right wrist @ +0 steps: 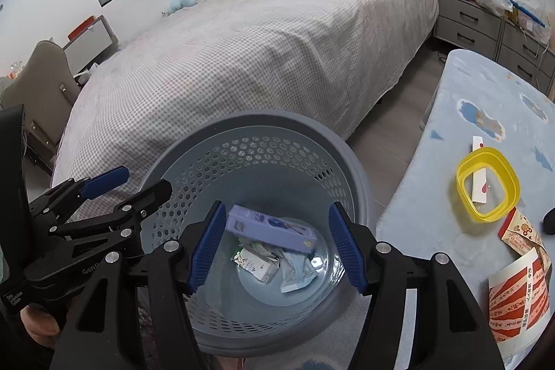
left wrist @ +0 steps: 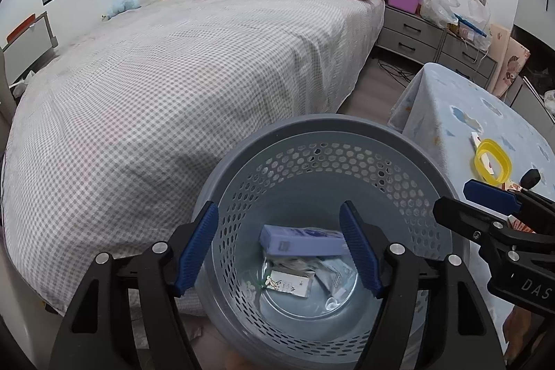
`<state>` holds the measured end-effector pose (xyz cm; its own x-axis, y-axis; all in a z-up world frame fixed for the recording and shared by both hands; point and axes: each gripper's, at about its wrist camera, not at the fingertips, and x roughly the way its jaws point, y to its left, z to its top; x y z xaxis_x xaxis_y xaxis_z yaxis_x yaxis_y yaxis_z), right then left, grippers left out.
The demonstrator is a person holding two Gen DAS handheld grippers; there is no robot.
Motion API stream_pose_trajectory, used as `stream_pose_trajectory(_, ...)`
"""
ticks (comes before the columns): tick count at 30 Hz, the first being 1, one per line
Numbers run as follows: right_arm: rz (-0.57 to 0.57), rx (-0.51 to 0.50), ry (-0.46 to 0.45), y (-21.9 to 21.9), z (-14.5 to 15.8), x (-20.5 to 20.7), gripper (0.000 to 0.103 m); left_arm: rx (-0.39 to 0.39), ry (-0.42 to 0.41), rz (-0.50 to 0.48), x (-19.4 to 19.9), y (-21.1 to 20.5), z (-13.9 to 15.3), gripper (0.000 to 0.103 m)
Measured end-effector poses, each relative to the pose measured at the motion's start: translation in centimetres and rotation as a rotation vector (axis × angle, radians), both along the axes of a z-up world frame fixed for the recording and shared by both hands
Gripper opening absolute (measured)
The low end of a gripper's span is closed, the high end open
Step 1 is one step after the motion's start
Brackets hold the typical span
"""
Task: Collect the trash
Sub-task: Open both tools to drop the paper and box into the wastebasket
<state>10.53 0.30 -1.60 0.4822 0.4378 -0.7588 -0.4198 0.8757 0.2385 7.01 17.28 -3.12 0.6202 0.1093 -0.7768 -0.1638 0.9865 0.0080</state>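
Both tools hang over the grey basket [left wrist: 322, 134], left tool [left wrist: 279, 248] and right tool [right wrist: 274, 245] each spread apart and empty, the purple box [right wrist: 270, 229] lying on wrappers [right wrist: 258, 262] inside, bed [left wrist: 173, 65] beyond.

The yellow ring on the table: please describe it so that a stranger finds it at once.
Right of the bed stands a table with a light blue cloth. On it lies the yellow ring, around a white paper strip; it is the only yellow thing there.
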Motion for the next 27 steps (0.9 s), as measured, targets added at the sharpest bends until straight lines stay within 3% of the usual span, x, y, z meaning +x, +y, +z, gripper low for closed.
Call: stream_pose_trajectory(27,-0.029,-0.003,0.005,-0.82,-0.42,-0.72,0.066,0.016,-0.02,-0.005,-0.29,-0.63,0.31,0.071)
